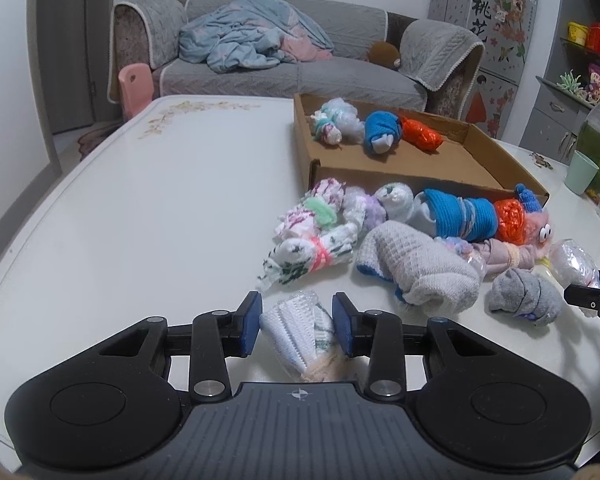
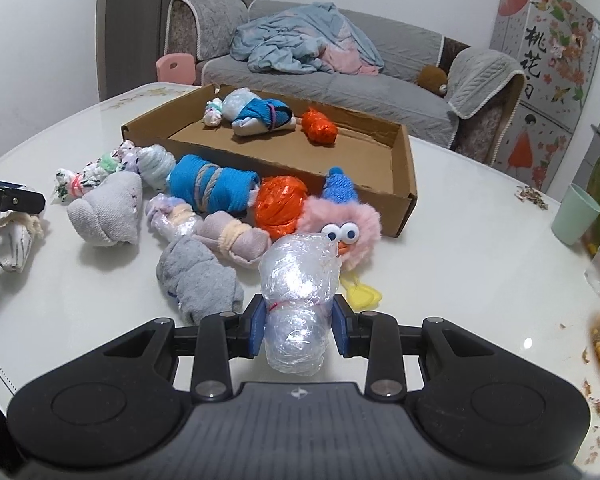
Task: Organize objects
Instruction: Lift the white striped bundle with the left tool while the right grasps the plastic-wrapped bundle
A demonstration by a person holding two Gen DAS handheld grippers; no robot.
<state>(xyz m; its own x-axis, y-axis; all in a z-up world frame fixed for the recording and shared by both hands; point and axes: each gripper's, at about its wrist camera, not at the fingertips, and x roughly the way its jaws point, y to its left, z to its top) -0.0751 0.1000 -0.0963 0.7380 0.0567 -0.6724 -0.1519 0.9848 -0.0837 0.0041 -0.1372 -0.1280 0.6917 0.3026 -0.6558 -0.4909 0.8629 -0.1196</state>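
Over on the left, the left gripper (image 1: 296, 322) is sitting low over the counter (image 1: 140, 208) with a white ribbed sock roll (image 1: 296, 332) between its blue pads, and both pads are looking pressed into the fabric, so I am calling that a grasp on the roll. Its long axis is running roughly along the fingers, away from the camera.

Moving right, the loose pile is lying ahead of both grippers: a grey knit bundle (image 1: 420, 268), a blue yarn-wrapped roll (image 1: 460, 216), an orange foil bundle (image 1: 510, 220) and a pink fuzzy toy (image 2: 342, 216) with googly eyes.

Further right, the right gripper (image 2: 299, 324) is clenching a clear plastic-wrapped bundle (image 2: 298, 292), which is standing up out of the pads and tilting away.

The cardboard box (image 2: 404, 196) is lying beyond the pile, forward of both grippers, already holding 3 bundles. It is sitting more squarely ahead of the right gripper, so my guess is that hand has the shorter carry over the near wall.
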